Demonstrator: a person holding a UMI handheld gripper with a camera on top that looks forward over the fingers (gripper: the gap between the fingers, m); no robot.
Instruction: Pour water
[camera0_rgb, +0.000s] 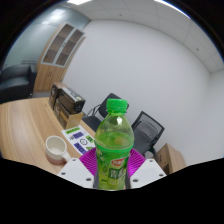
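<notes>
The gripper (113, 172) was clenched on a green bottle (113, 145), both pads pressing its sides, holding it upright. Left of the bottle ran the wooden desk (28, 125), its near edge close by, with a white cup (55, 149) standing apart. Behind the bottle, office chairs (140, 125) were partly hidden. The bottle's base was cut off; its cap was green, its label unreadable.

Green bottle (113, 143), white cup (56, 149)
</notes>
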